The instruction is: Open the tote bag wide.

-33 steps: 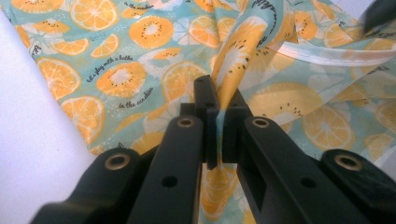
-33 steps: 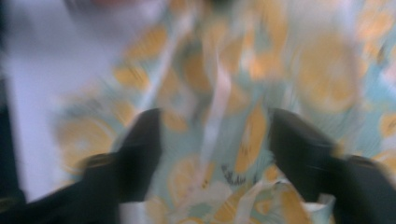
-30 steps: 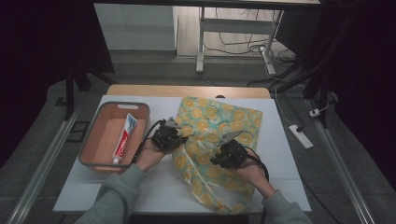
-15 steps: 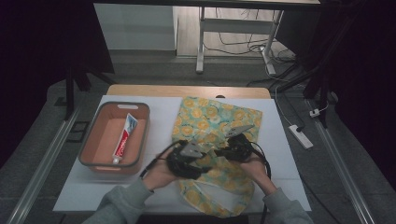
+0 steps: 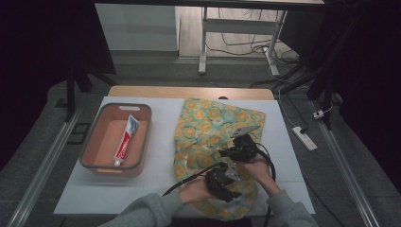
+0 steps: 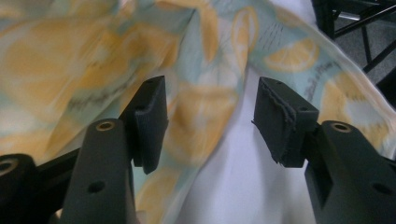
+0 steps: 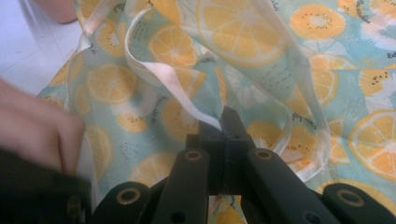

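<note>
A thin cloth bag printed with orange and lemon slices lies crumpled on the white table. My right gripper is shut on a fold of the bag's cloth beside its white strap and lifts it slightly. My left gripper sits just in front of it, near the table's front edge. In the last second its jaws opened, then began closing slightly. They stand apart with the bag's cloth lying beyond and below them; nothing is pressed between the pads.
An orange tray at the left of the table holds a toothpaste tube. A white power strip lies on the floor to the right. Desk legs and cables stand beyond the far edge.
My left gripper has left the bag's left edge by the tray and moved right and nearer, beside the right gripper. Its jaws went from shut to apart. The right hand stayed put.
</note>
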`<action>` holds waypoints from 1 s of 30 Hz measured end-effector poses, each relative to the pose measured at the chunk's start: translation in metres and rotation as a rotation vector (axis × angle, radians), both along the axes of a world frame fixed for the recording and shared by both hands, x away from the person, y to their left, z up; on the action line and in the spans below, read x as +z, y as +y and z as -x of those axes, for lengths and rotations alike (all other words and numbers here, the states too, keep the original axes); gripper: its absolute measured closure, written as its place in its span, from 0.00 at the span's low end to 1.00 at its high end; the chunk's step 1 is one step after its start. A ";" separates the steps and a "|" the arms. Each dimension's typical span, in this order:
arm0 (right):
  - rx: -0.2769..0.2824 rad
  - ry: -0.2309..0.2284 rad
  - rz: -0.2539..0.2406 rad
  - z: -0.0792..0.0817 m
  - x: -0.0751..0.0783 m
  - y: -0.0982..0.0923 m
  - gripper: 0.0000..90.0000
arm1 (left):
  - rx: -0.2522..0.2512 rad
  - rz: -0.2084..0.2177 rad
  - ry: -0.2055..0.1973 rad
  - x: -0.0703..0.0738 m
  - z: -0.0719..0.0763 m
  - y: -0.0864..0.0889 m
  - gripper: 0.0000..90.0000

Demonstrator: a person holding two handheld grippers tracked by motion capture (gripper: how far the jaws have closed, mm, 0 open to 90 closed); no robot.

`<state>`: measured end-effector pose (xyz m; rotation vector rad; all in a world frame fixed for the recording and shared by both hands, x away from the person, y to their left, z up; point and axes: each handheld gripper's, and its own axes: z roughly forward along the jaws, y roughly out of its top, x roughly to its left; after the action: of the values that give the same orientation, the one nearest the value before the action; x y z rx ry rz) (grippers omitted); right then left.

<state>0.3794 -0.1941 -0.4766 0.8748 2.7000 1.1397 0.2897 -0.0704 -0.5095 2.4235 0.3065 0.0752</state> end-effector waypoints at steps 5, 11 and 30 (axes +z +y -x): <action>-0.012 -0.009 -0.002 -0.001 0.001 -0.003 0.99 | 0.002 -0.032 0.007 -0.009 -0.002 -0.004 0.86; -0.057 -0.028 -0.022 -0.005 0.005 -0.016 0.99 | -0.065 0.004 0.051 0.007 0.009 0.020 0.99; -0.190 -0.011 -0.028 -0.024 0.000 -0.038 0.99 | -0.044 0.082 0.064 0.026 0.042 0.095 0.61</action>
<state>0.4039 -0.2319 -0.4764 1.0984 2.5317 1.1401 0.2479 0.0251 -0.4839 2.3533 0.2796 -0.0341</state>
